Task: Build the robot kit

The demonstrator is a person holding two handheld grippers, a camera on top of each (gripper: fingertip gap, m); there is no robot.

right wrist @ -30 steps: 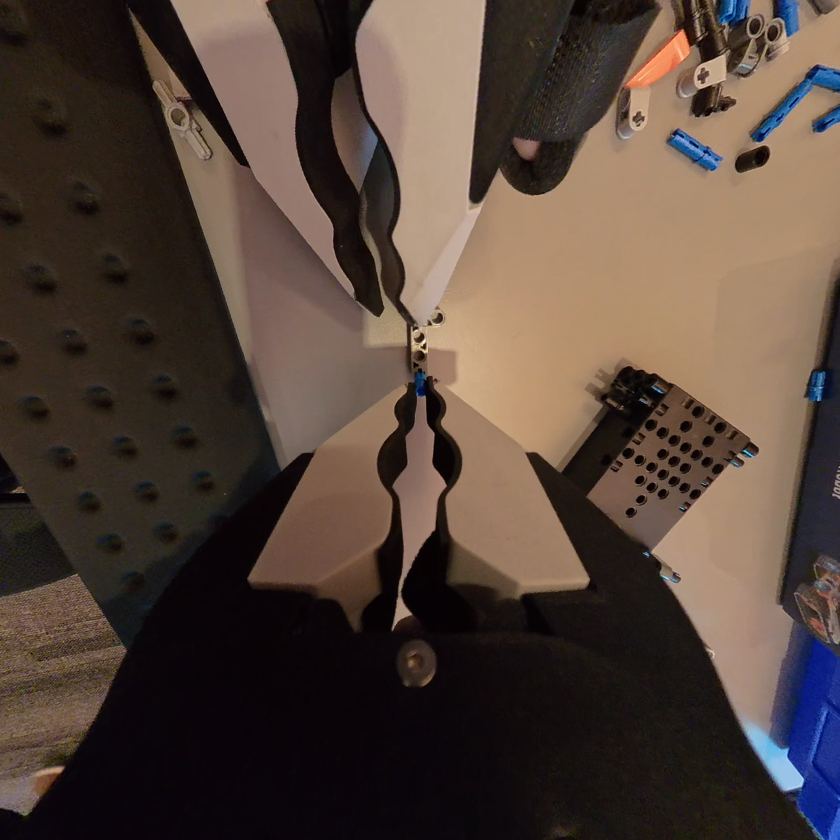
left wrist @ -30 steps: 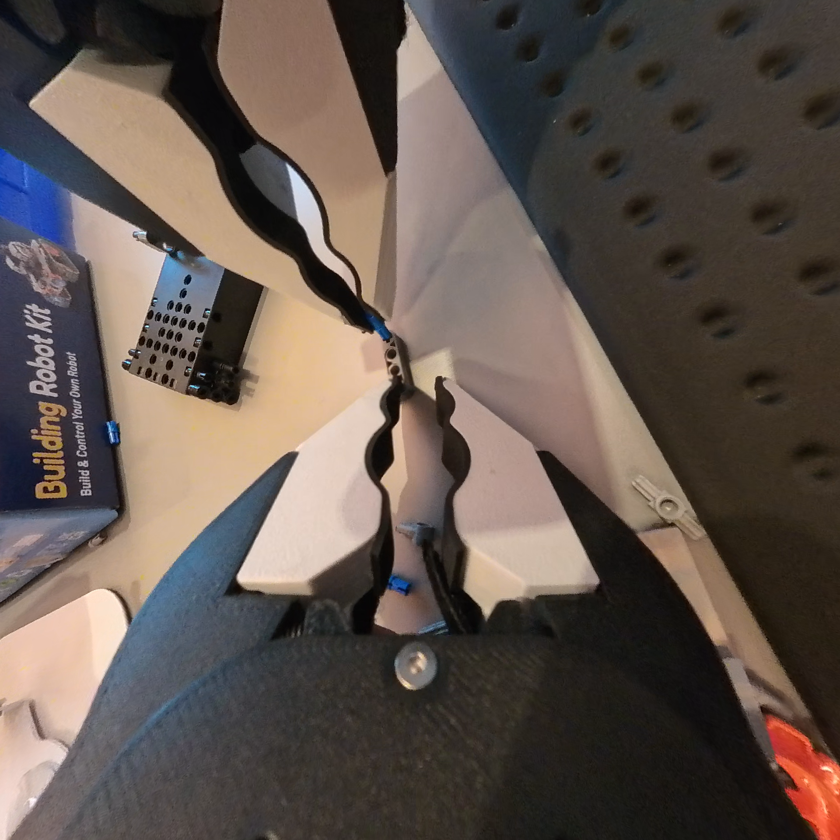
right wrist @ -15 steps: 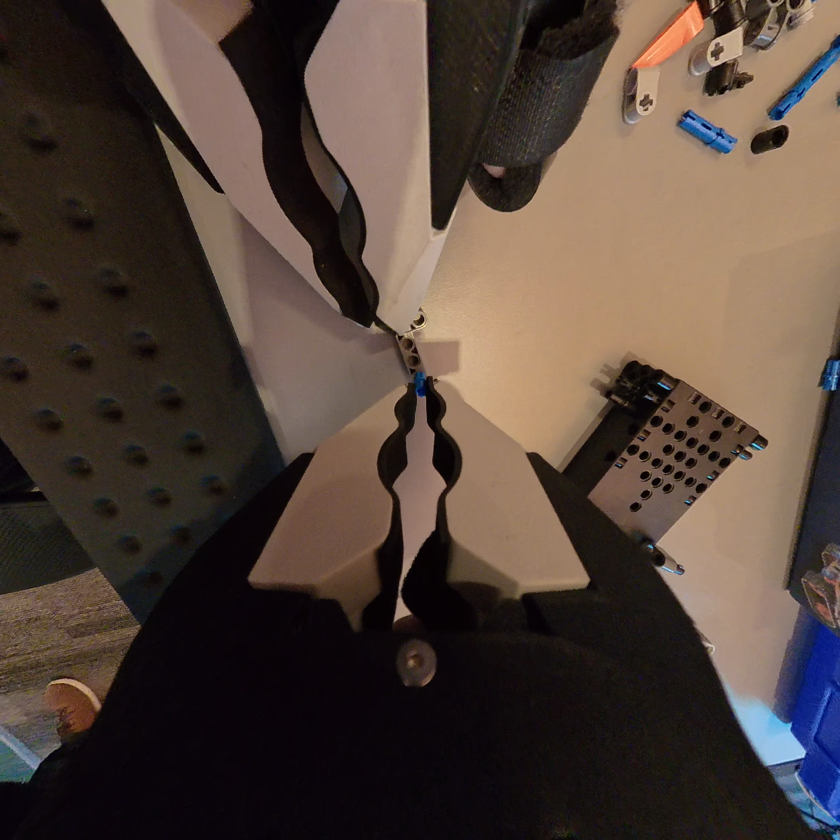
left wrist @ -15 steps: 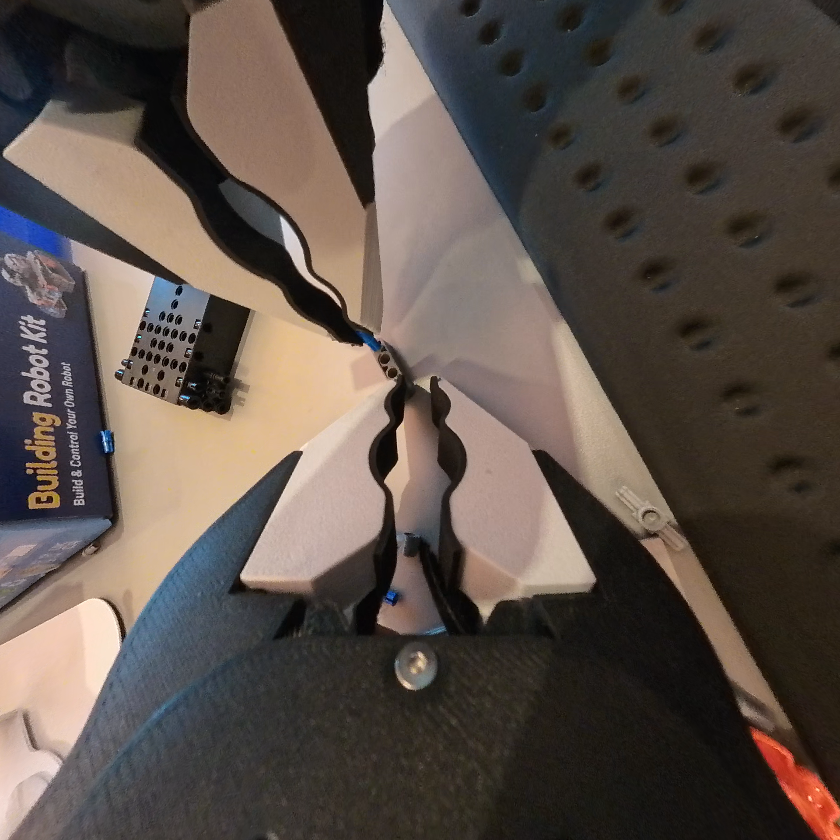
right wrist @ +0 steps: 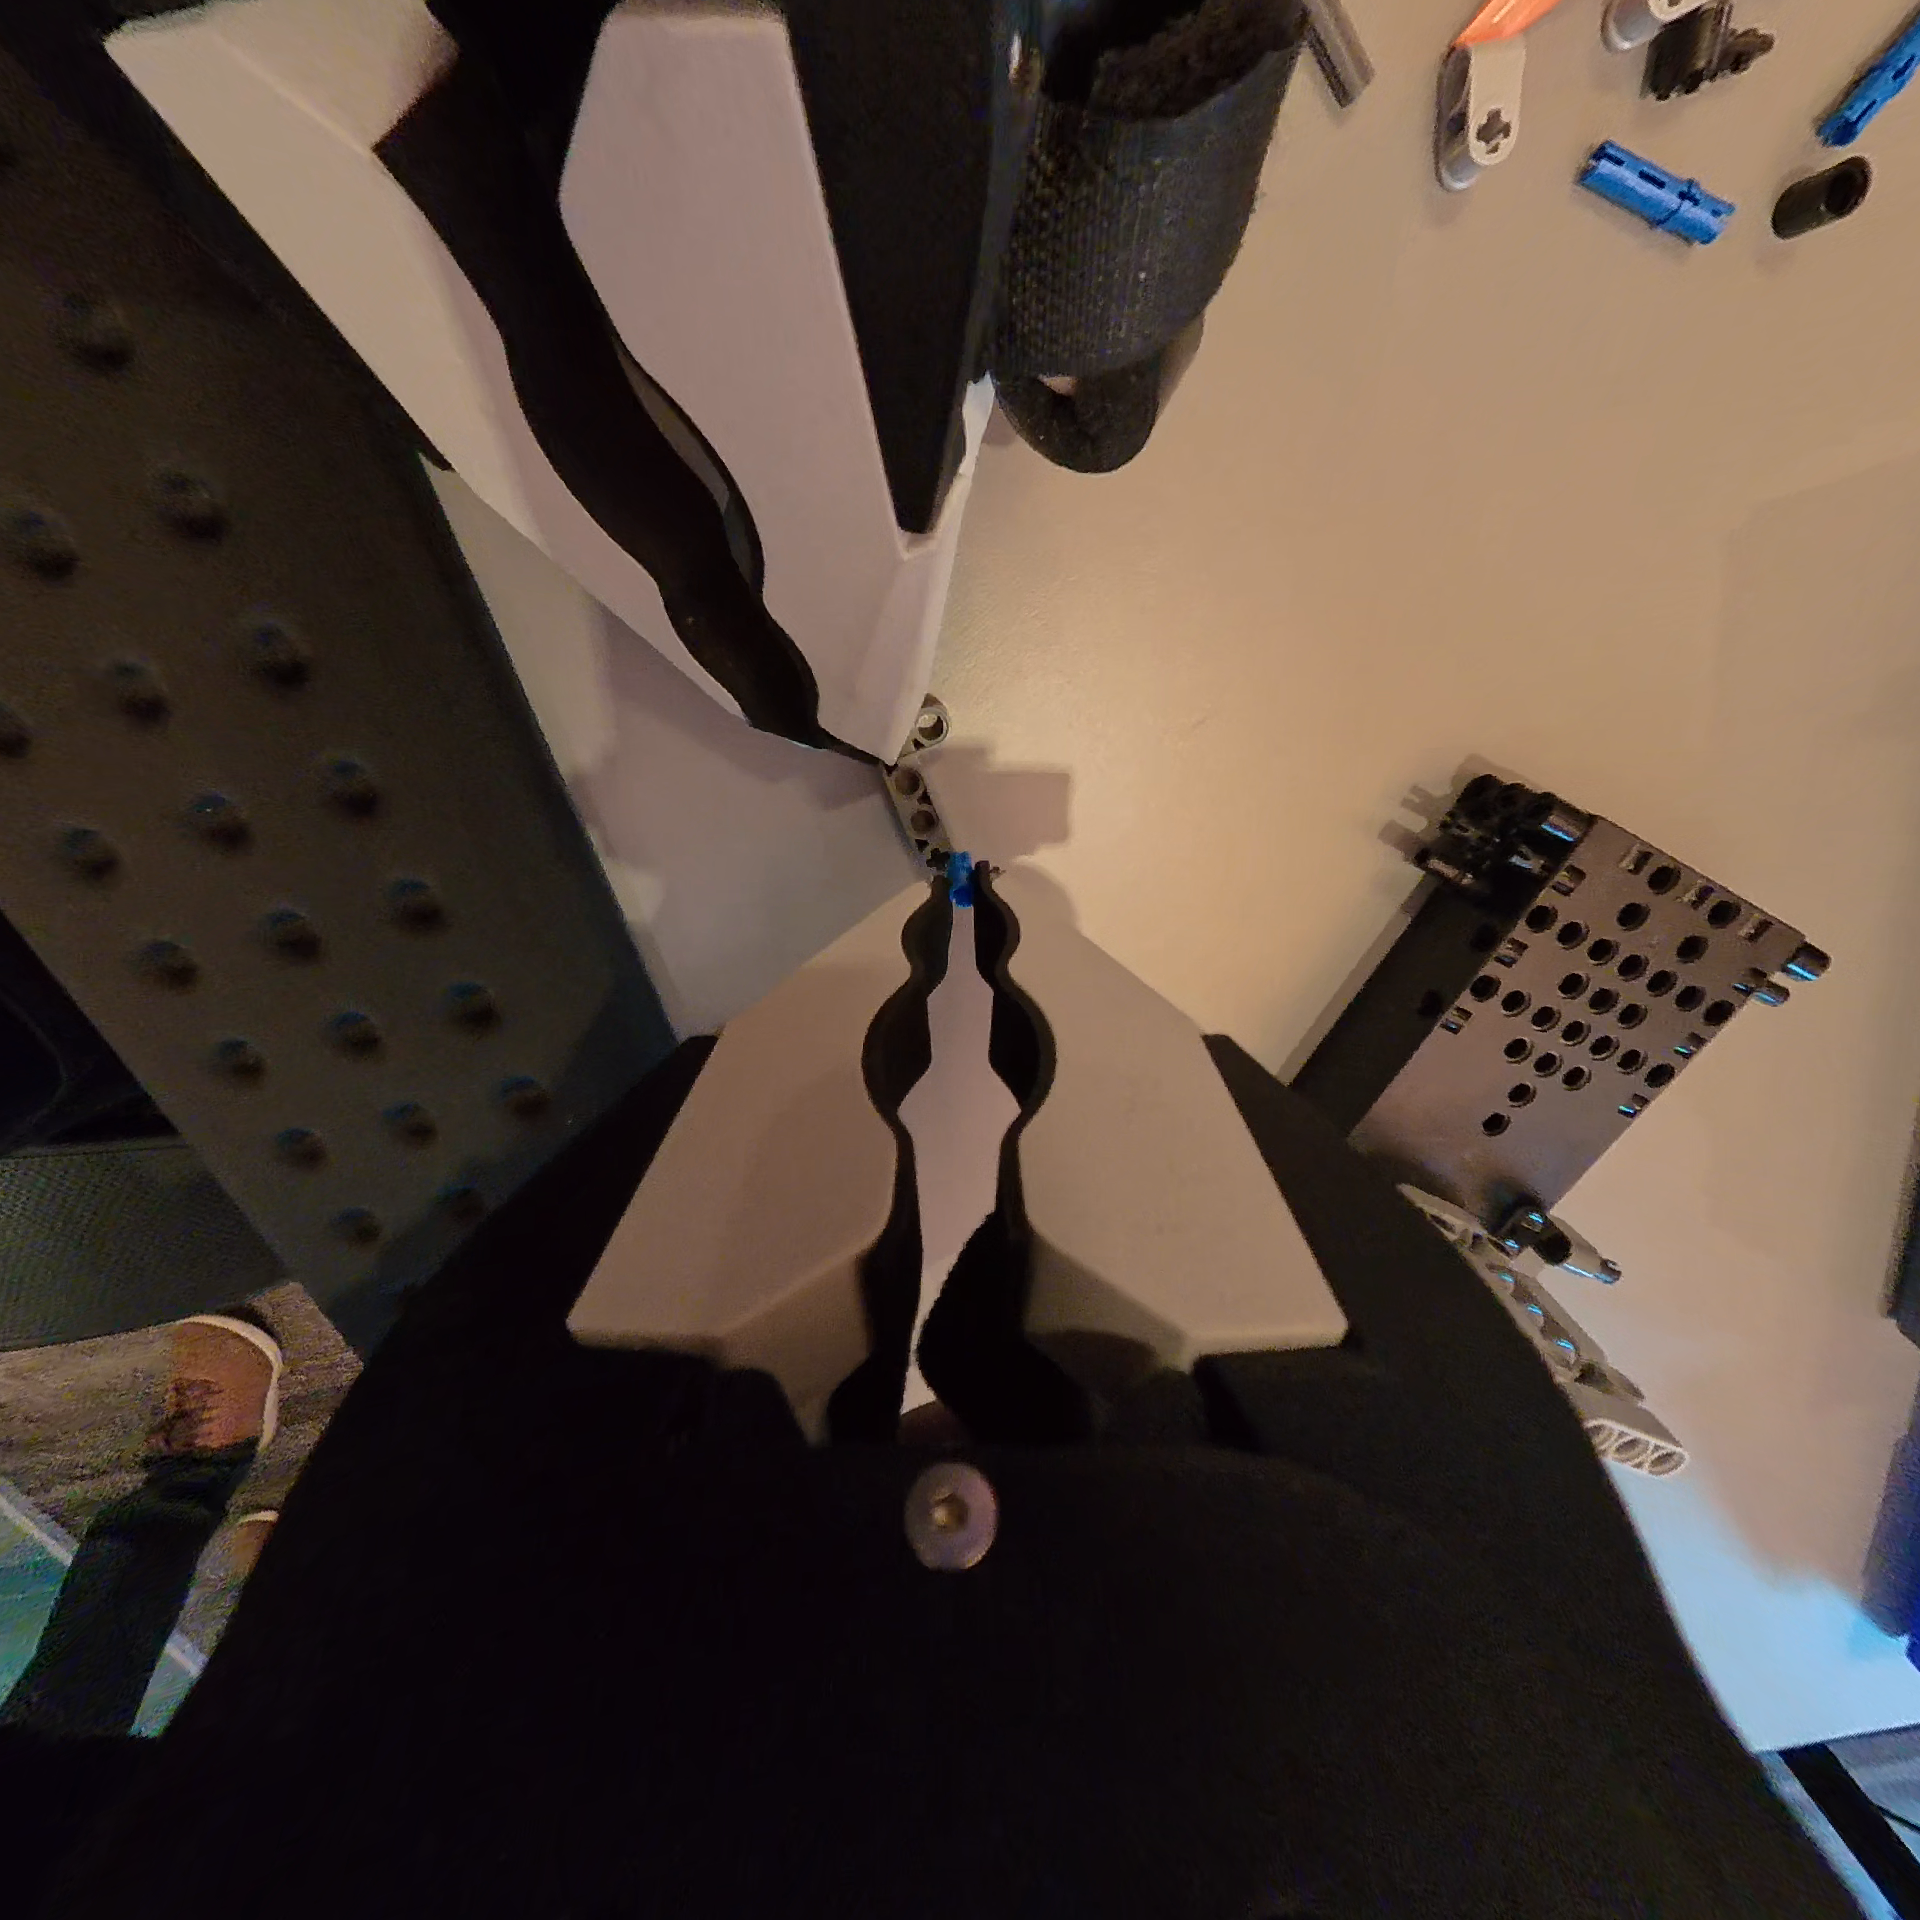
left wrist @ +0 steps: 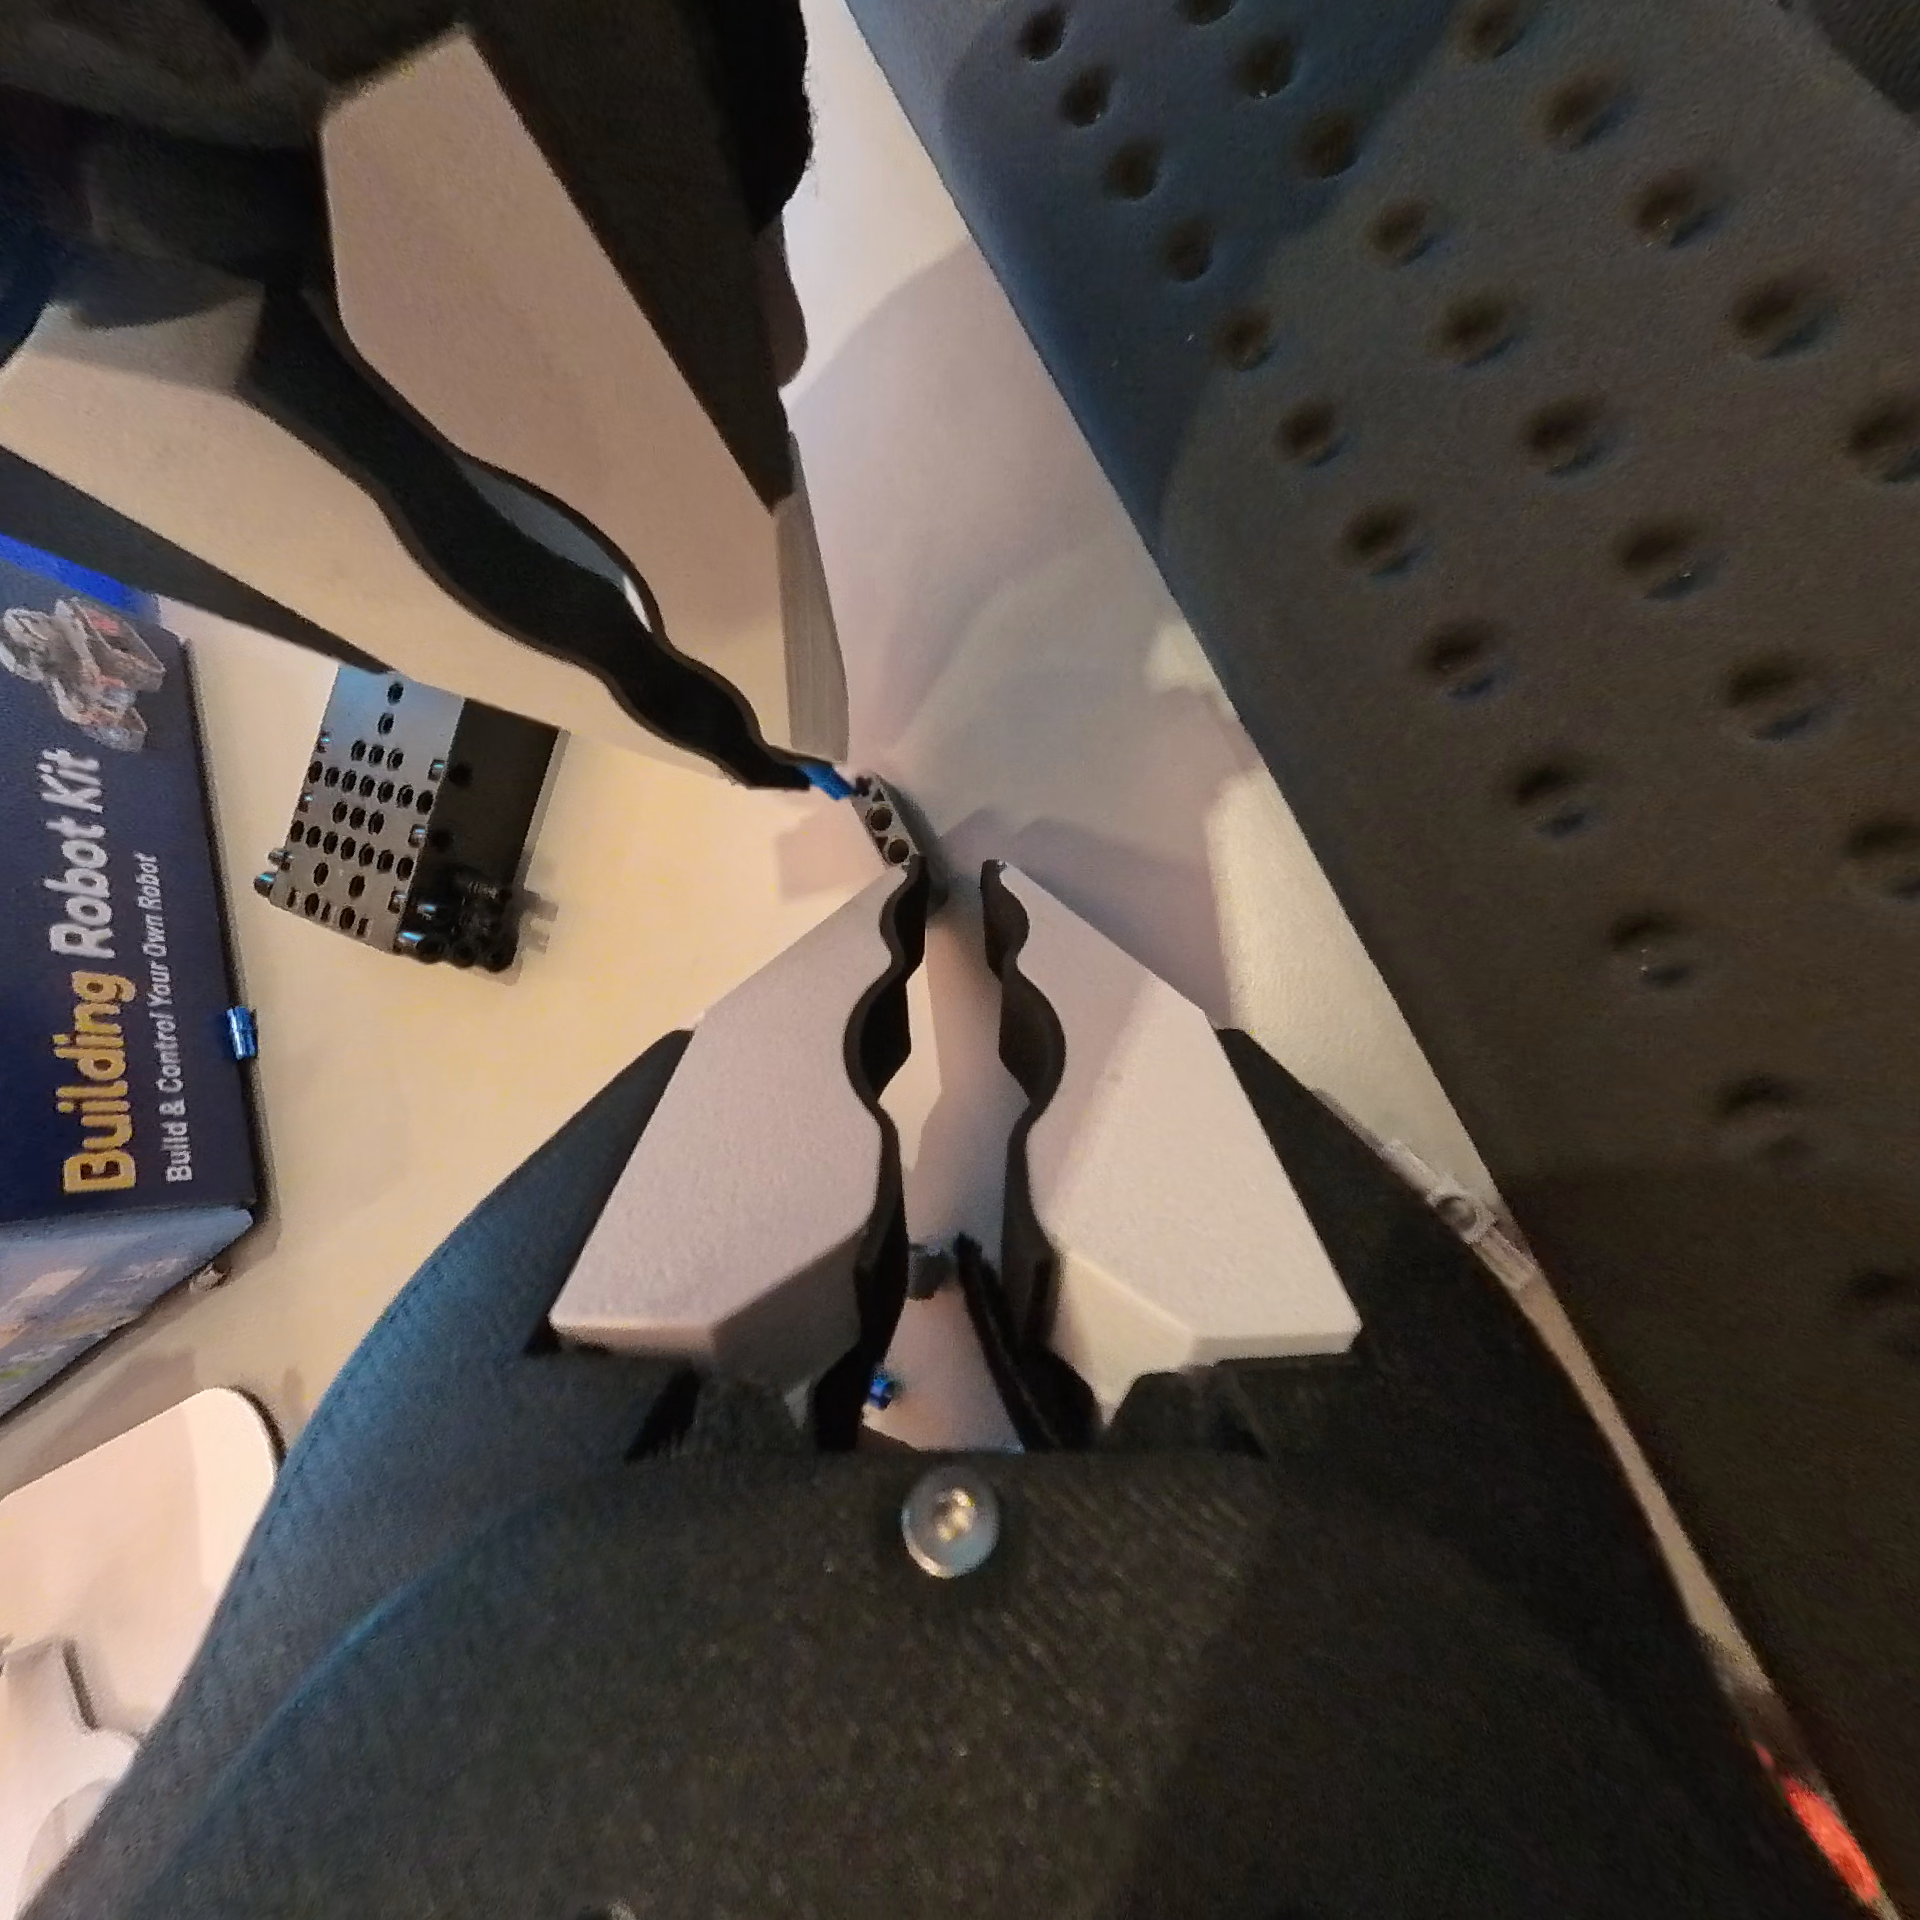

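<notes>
Tilting since a second ago, the small grey holed beam (left wrist: 886, 820) now slants. At its 11 o'clock end the right hand-held gripper (right wrist: 966, 894) pinches a blue pin (right wrist: 958, 875). Tips parted, the left hand-held gripper (left wrist: 951, 883) touches the beam's 5 o'clock end; whether it grips, I cannot tell.

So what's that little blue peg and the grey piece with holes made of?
The blue peg looks like hard, shiny plastic: bright even colour, moulded ridges. The grey piece with holes seems plastic too, duller, with neat round moulded holes. Both are tiny here, so that's a best guess.
</notes>
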